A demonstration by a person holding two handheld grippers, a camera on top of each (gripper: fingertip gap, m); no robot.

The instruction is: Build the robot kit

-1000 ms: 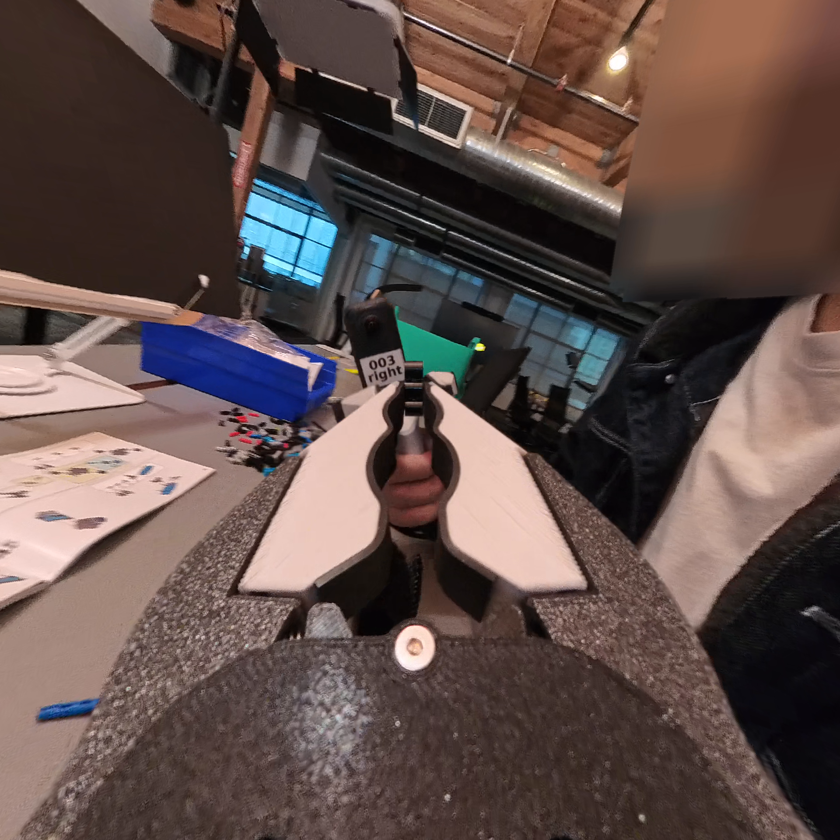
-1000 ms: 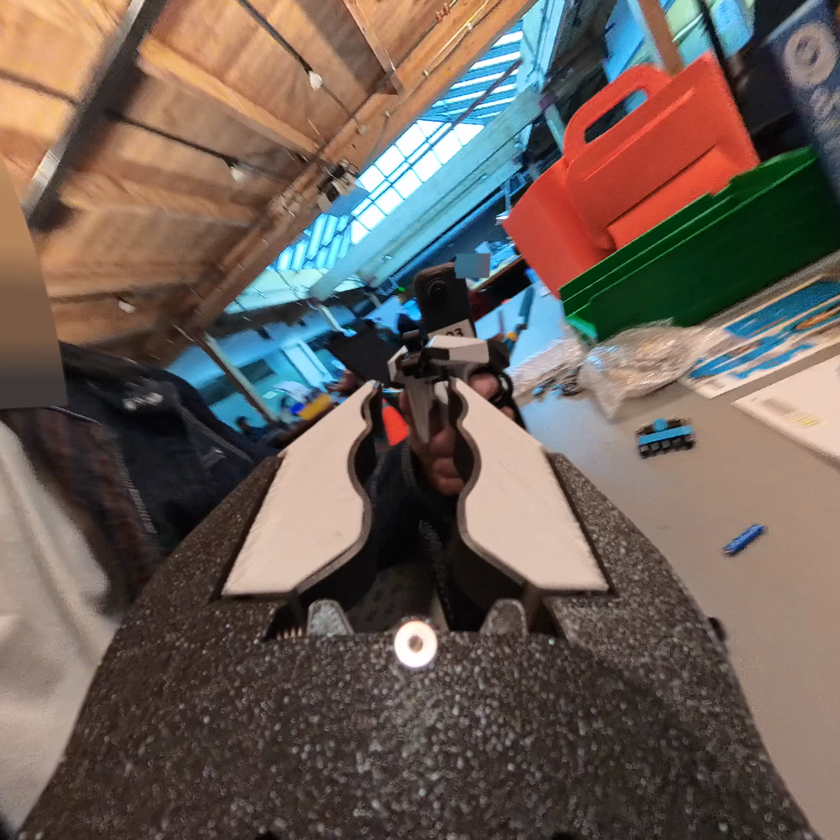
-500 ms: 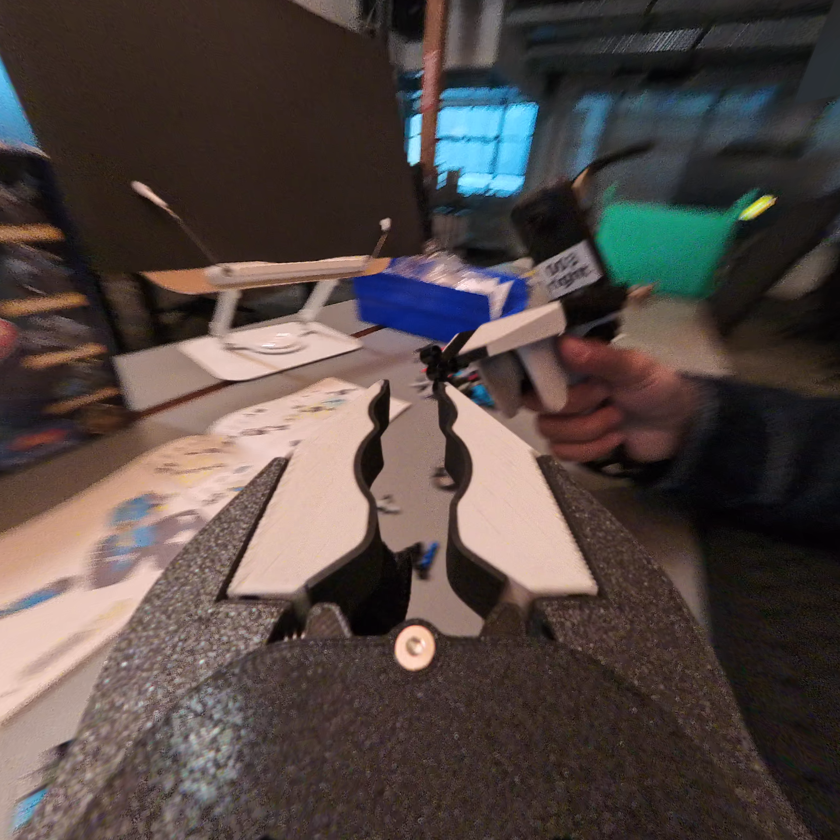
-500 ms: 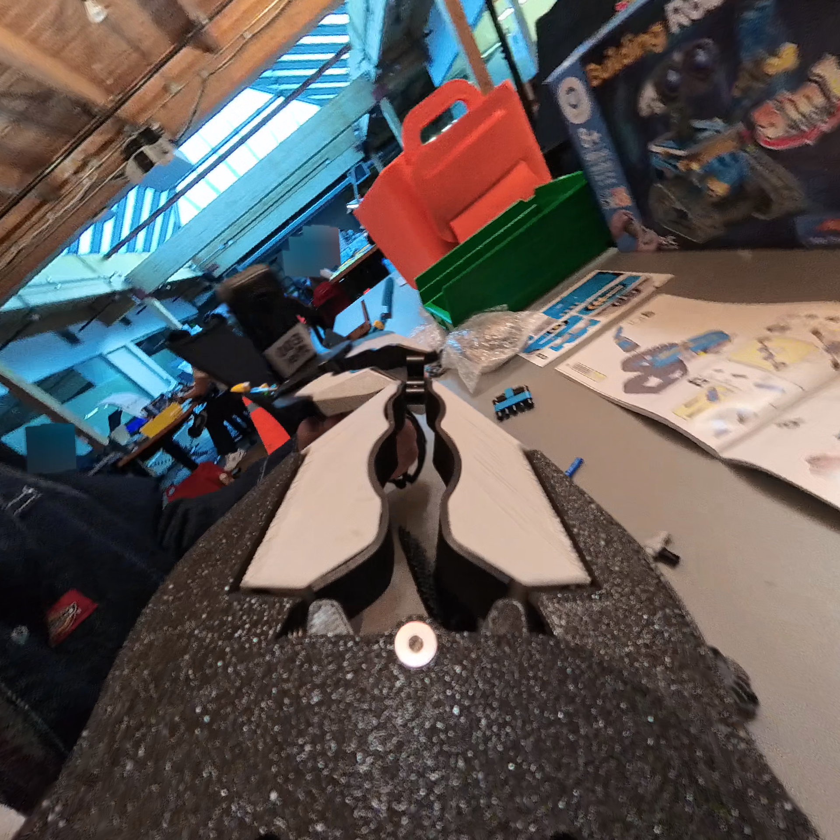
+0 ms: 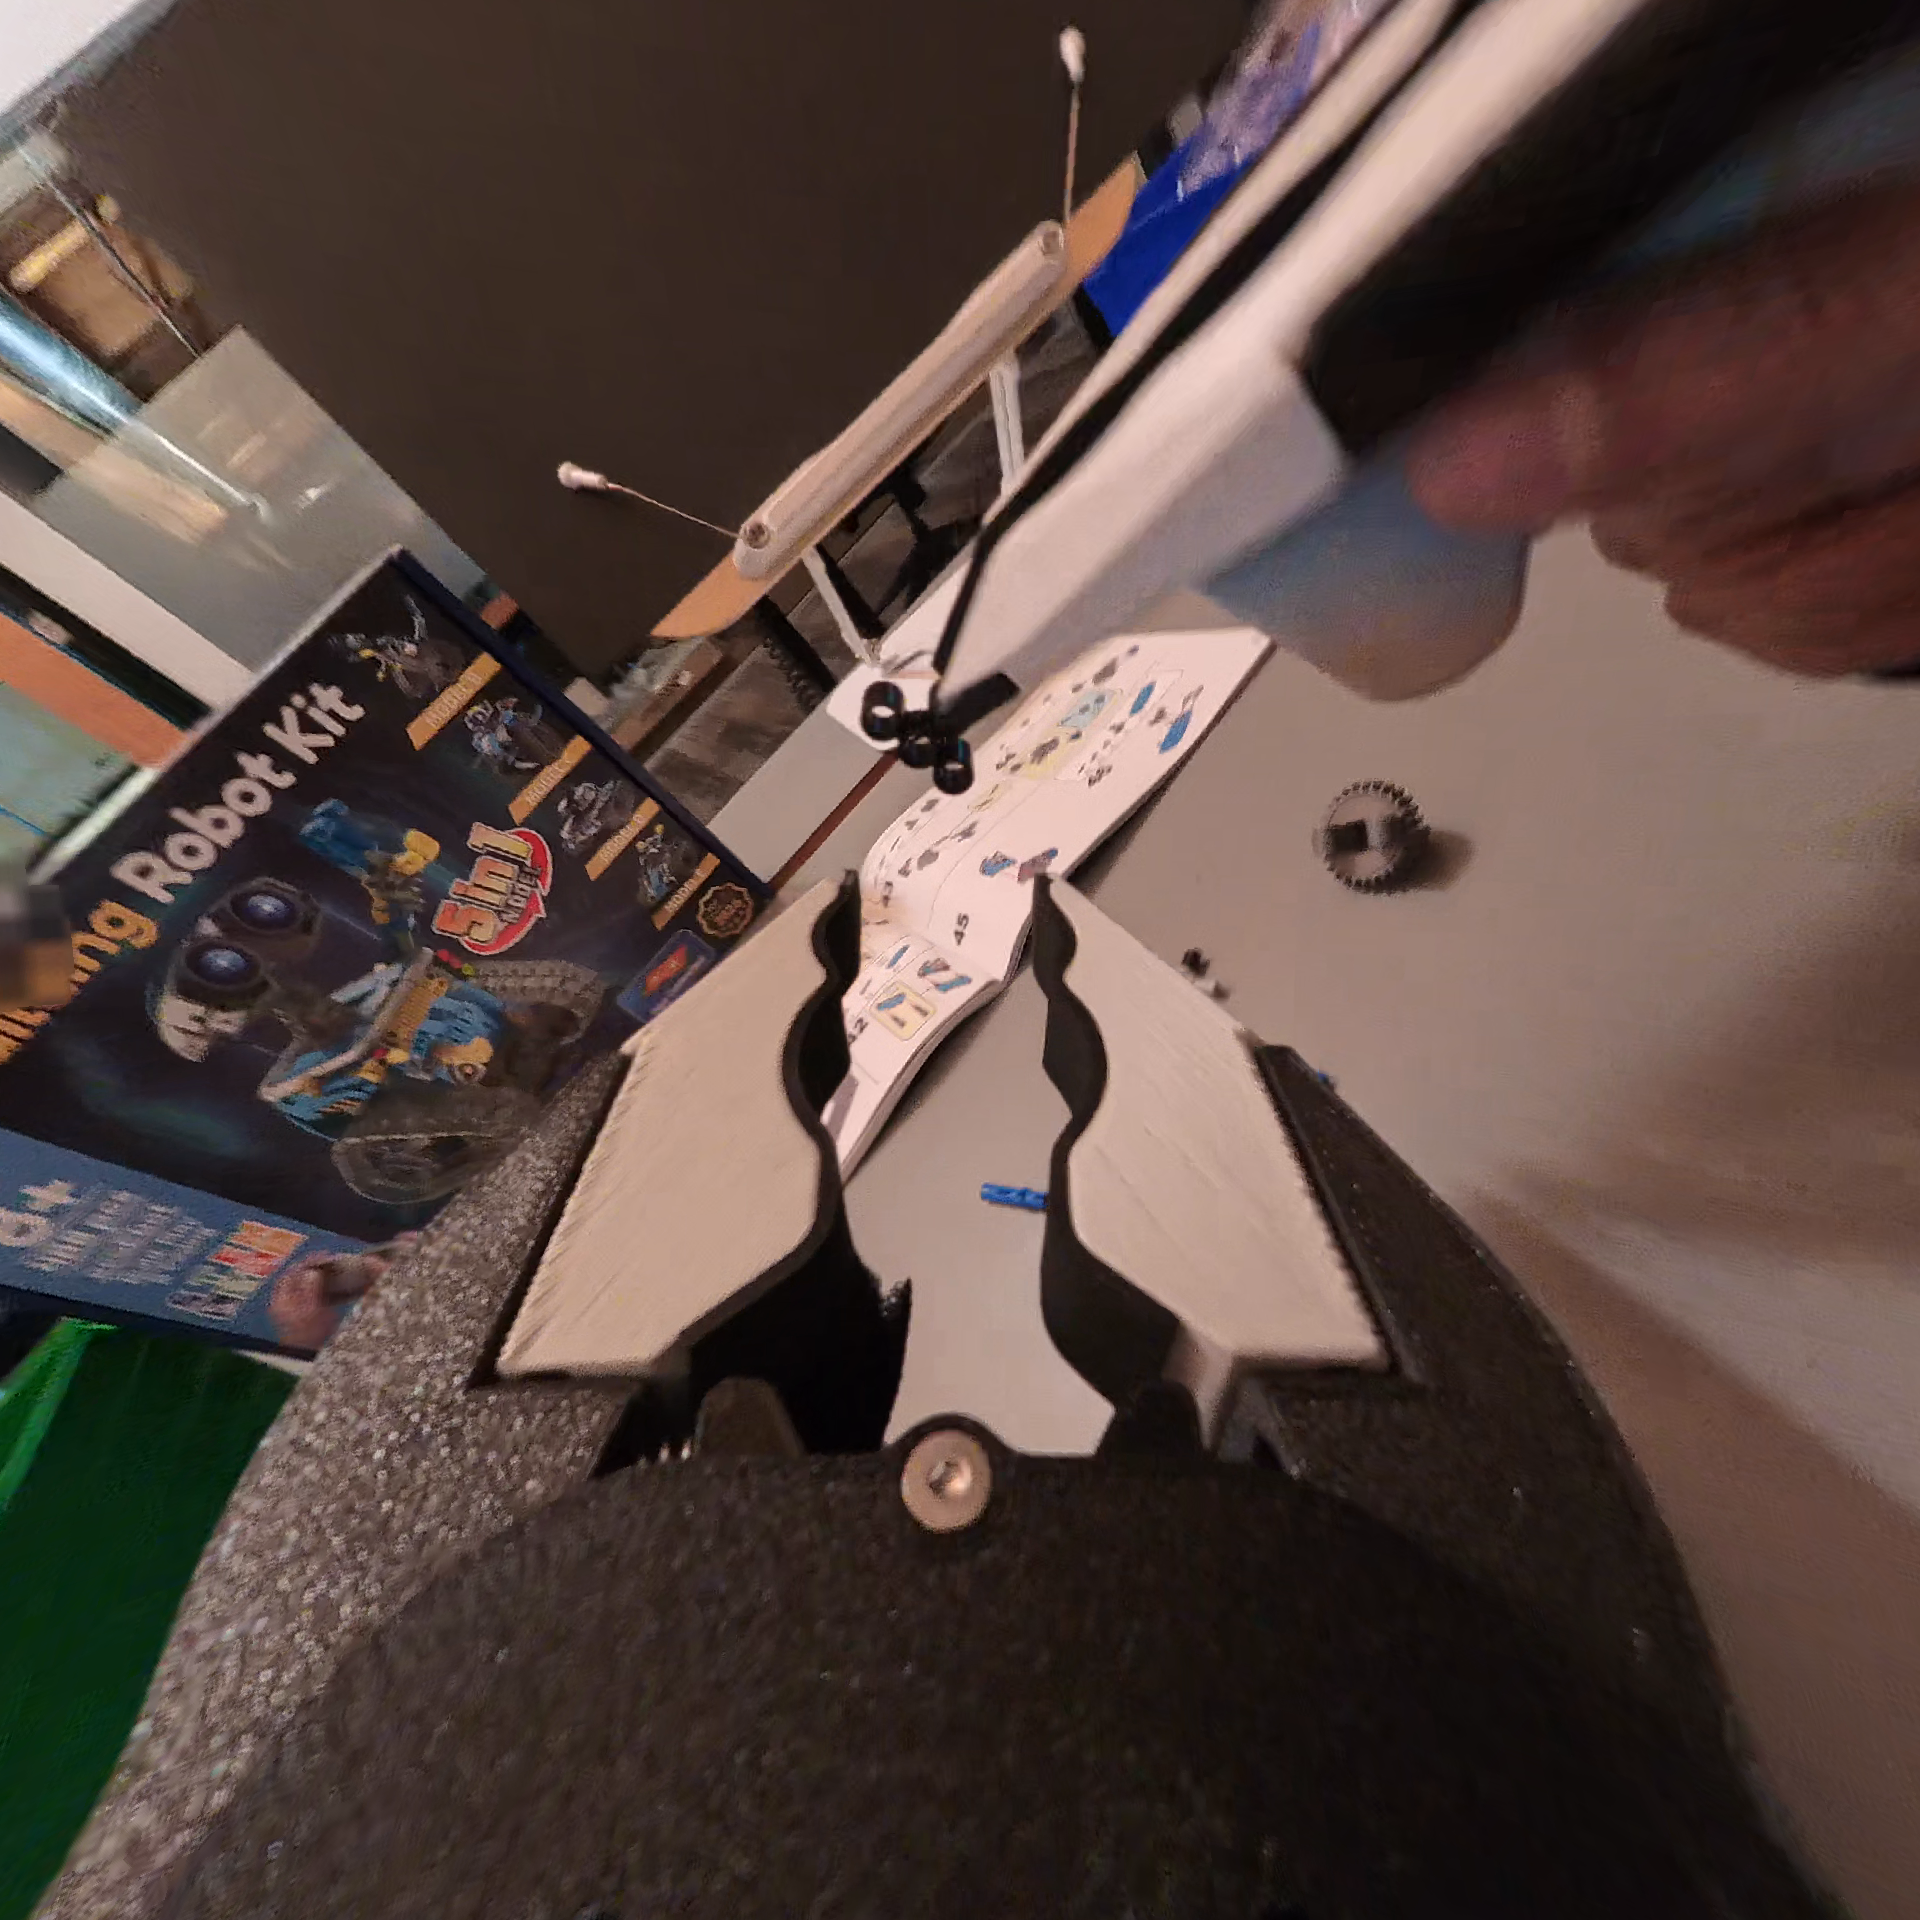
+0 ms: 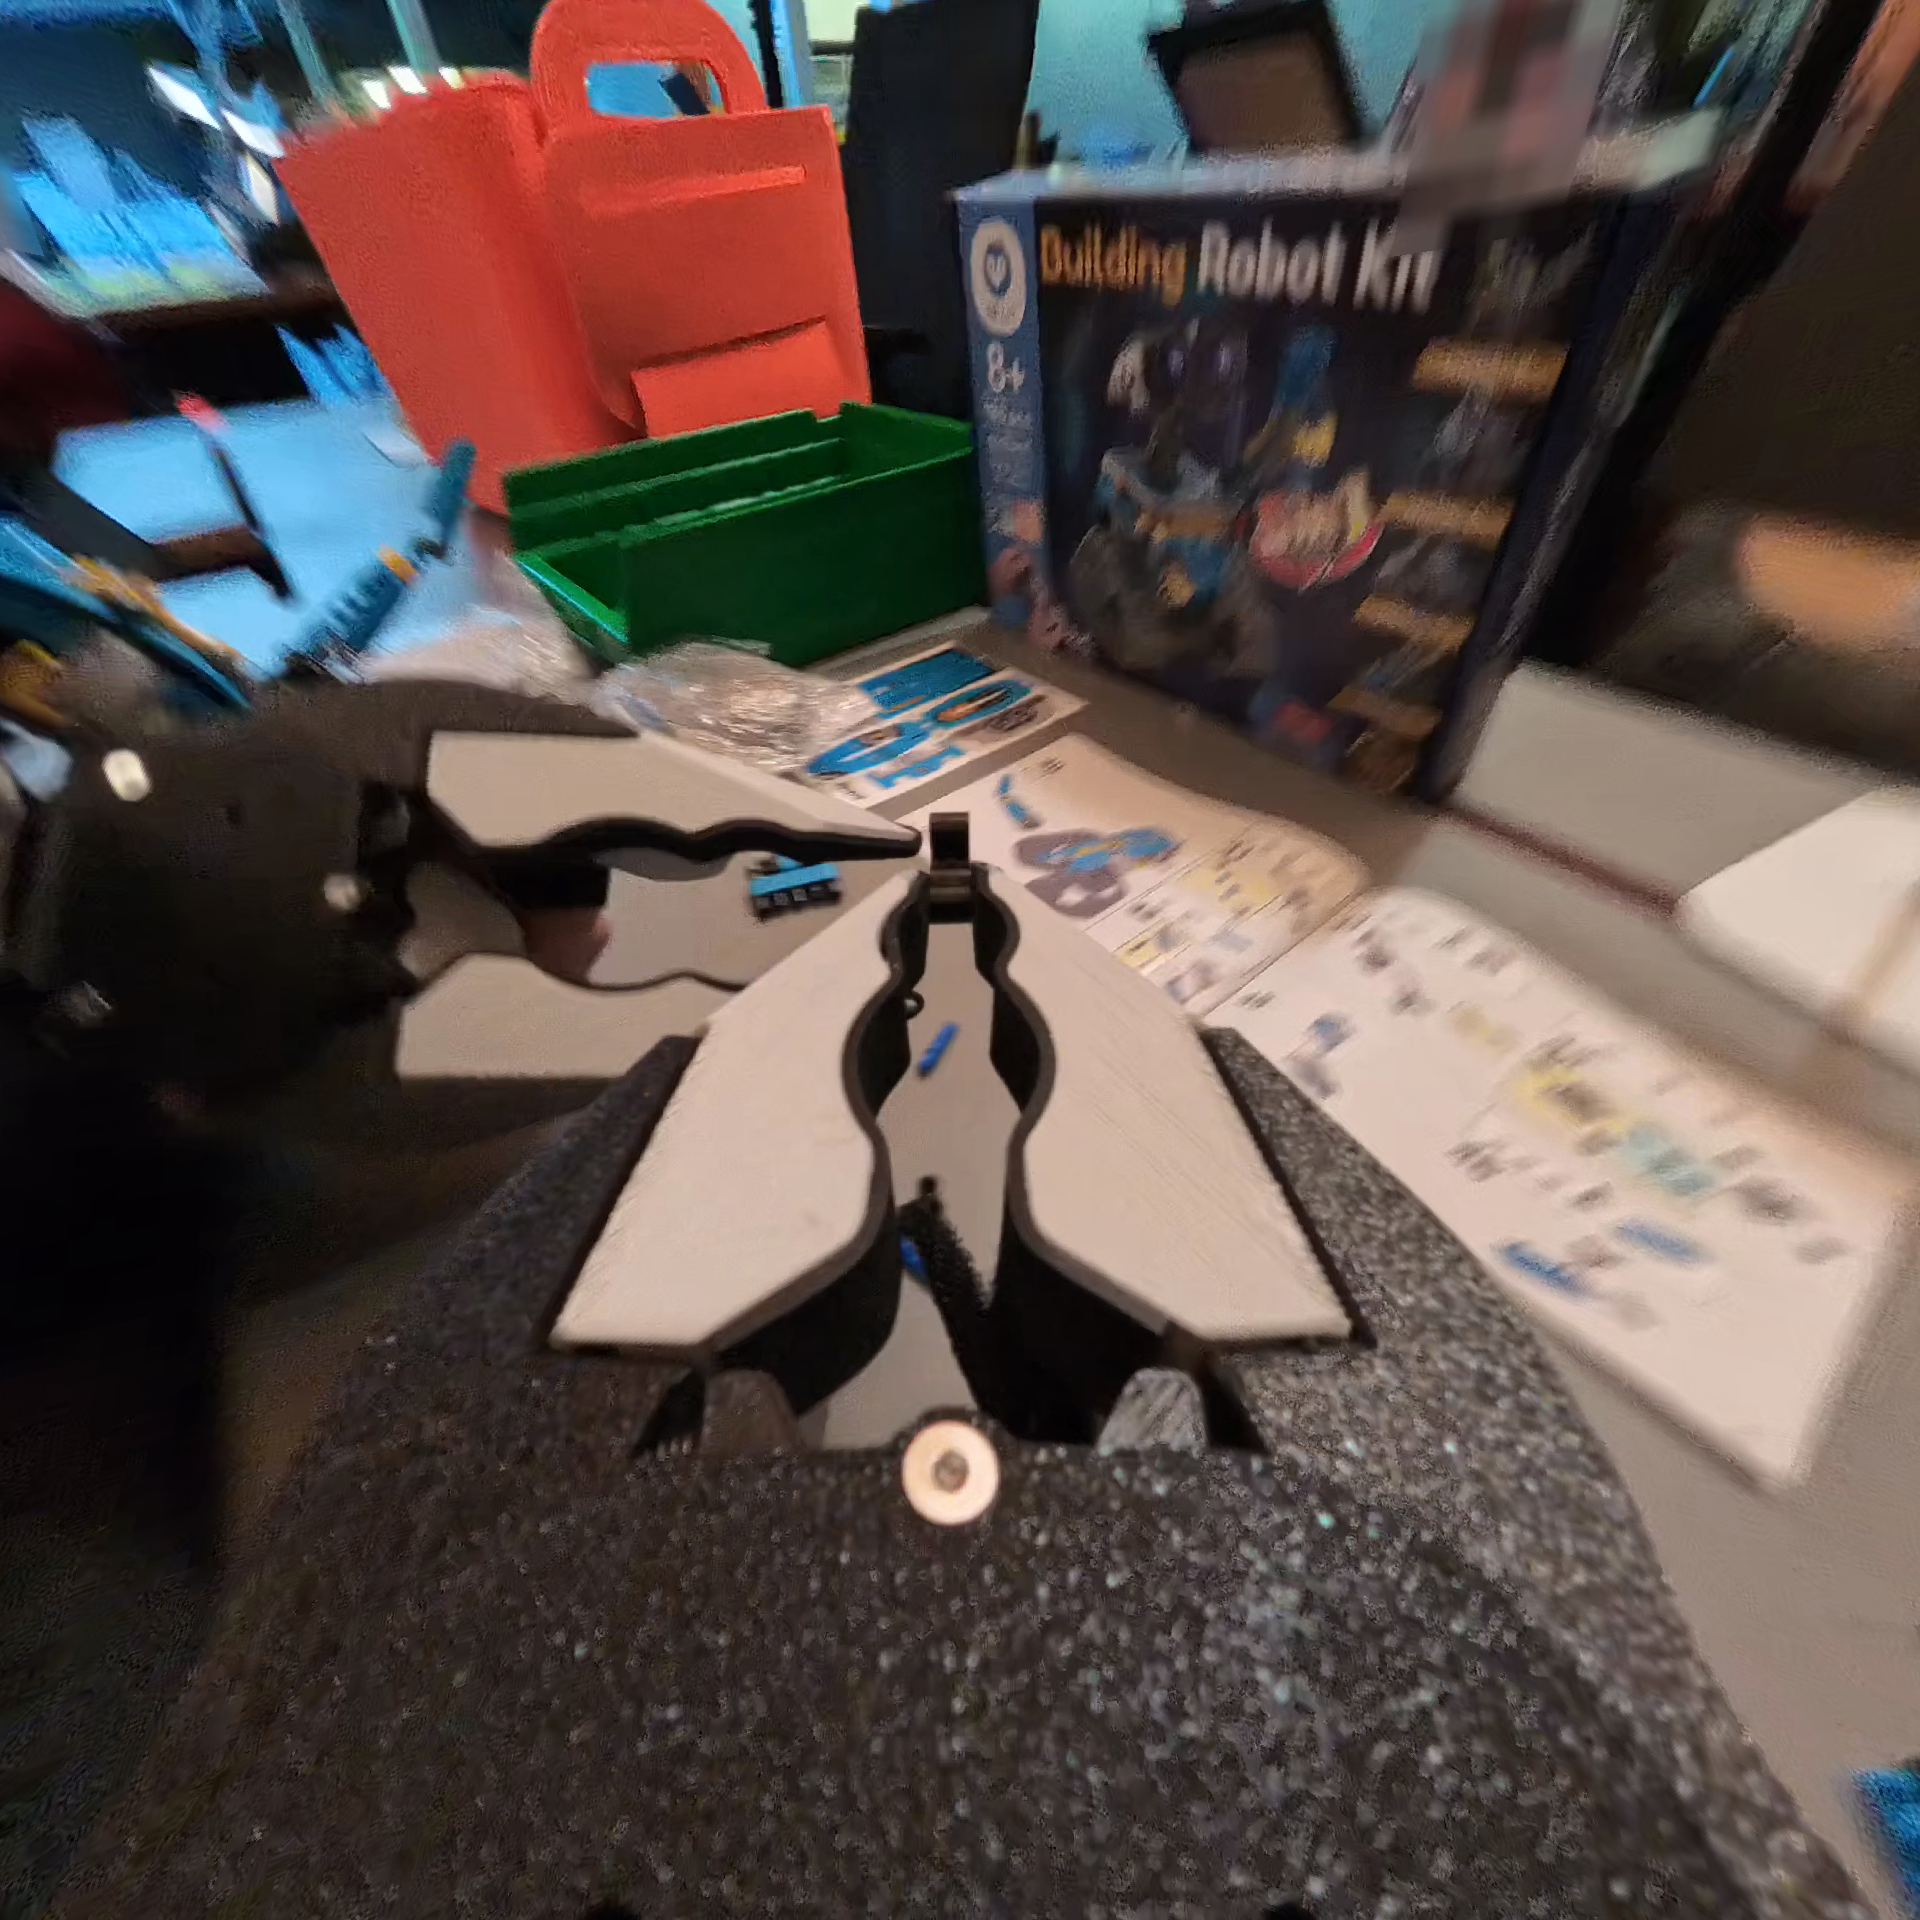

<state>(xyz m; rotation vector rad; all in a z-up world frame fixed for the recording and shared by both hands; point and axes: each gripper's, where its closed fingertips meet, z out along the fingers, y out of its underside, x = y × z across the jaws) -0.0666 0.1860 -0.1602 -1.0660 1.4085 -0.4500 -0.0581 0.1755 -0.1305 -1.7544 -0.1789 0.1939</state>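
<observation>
My right gripper (image 6: 948, 888) is shut on a small black part (image 6: 948, 844) that sticks out past its tips, above the grey table (image 6: 935, 1122). In the left wrist view the same part (image 5: 920, 732), with several black rings, hangs from the right gripper's tip at upper right, held by a hand (image 5: 1714, 499). My left gripper (image 5: 943, 894) is open and empty, over an instruction booklet (image 5: 1049, 790). It shows side-on in the right wrist view (image 6: 821, 925), just left of the black part.
On the table lie a grey gear (image 5: 1366, 836), a blue pin (image 5: 1013, 1195), a blue-and-black block (image 6: 795, 888) and plastic bags (image 6: 727, 696). A robot kit box (image 6: 1278, 468), green bin (image 6: 769, 530), orange bag (image 6: 582, 260) and white stand (image 5: 904, 384) ring the area. Left and right tips are no more than a few centimetres apart.
The black part went from my left gripper to my right, which shut on it. My left gripper let go and opened wide. Both views swung down toward the table.
</observation>
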